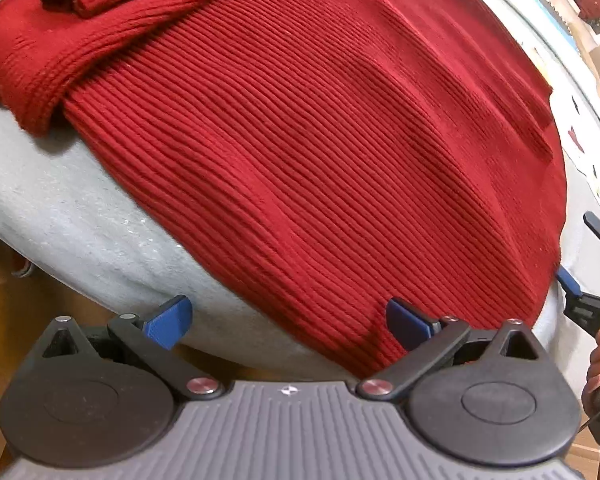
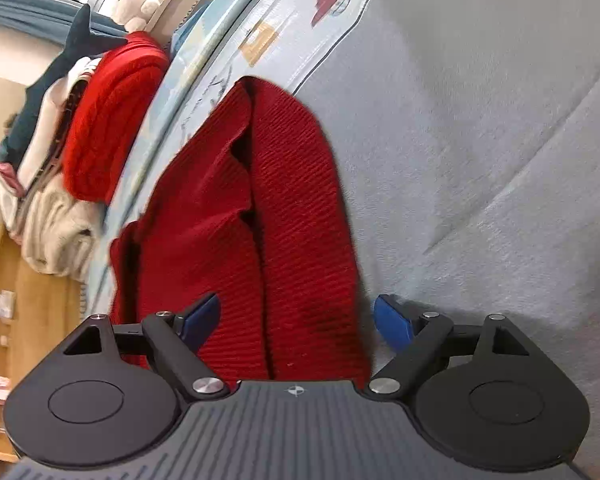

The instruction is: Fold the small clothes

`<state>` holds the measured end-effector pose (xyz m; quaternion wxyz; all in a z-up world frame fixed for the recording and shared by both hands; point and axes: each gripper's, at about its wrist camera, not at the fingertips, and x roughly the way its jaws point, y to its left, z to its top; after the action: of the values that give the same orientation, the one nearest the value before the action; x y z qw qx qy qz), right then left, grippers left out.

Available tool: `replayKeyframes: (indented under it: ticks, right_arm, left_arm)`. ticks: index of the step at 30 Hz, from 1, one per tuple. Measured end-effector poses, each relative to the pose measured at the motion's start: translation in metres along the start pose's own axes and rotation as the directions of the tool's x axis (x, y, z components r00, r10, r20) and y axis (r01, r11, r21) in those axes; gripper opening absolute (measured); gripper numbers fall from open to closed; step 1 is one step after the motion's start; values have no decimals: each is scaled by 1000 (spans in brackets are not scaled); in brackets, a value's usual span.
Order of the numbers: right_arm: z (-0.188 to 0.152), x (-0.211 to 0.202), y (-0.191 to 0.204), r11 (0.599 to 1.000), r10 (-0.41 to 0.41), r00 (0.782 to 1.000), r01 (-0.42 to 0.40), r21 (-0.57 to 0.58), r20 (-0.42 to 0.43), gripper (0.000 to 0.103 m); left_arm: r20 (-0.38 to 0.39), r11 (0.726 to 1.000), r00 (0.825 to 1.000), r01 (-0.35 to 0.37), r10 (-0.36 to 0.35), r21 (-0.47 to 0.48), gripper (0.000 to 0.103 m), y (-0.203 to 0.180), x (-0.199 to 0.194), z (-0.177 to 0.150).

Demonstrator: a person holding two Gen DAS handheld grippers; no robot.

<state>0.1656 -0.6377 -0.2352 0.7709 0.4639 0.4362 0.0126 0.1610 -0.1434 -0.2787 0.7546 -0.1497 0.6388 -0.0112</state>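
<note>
A dark red ribbed knit sweater (image 1: 308, 152) lies flat on a grey blanket (image 1: 72, 220), one sleeve (image 1: 112, 8) folded across its top left. My left gripper (image 1: 288, 322) is open at the sweater's near hem, its right finger over the fabric, its left over the blanket. In the right wrist view the sweater (image 2: 260, 220) lies lengthwise between the jaws. My right gripper (image 2: 296, 320) is open astride its near end. The right gripper also shows at the right edge of the left wrist view (image 1: 580, 292).
A pile of clothes (image 2: 60, 168), red, cream and teal, sits at the far left beside a patterned play mat (image 2: 260, 40). The grey blanket (image 2: 500, 160) spreads to the right. Wooden furniture (image 2: 4, 300) stands at the left.
</note>
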Motion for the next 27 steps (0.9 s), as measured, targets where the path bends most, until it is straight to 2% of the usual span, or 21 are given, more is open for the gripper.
replayKeyframes:
  ticks: [4,6,7,9,10,13,18,24,25,27]
  right_arm:
    - [0,5,2,999,36,999,-36,-2,-33,86]
    - [-1,7,4,999,49,998,-50,-3,-46,86]
    - [-2,9,6,998,59,997,-59,-1,-59,86]
    - [-3,16,12,997,65,994,-68,-25,-85,86]
    - [-4,19,14,997,64,994,-68,-42,-93,86]
    - [-4,20,16,996,60,993,-66,-58,-100,86]
    - [-3,17,10,996,79,992,-82,-25,-97,85]
    - [-5,19,13,996,77,992,-81,-31,-98,85]
    - [-5,19,14,996,80,992,-83,-31,-98,85]
    - [-8,20,16,995,91,990,-95,-36,-105,85]
  left_arm:
    - [-15,999,1000,-13,13,-42,103,-1,2,1]
    - [-56,998,998,2,-5,-60,103,-2,4,-5]
    - [-105,997,993,41,-47,-65,103,-3,7,-5]
    - [-206,985,965,147,-164,-94,102,-2,16,-7]
    - [-226,980,957,160,-183,-115,101,1,19,-10]
    - [-188,985,975,90,-117,-144,101,13,17,-5]
    - [-205,962,968,89,-144,-257,100,25,17,11]
    - [-202,960,969,82,-140,-269,99,31,10,18]
    - [-208,964,969,75,-130,-255,97,23,12,17]
    - [-248,969,960,72,-133,-238,70,11,10,19]
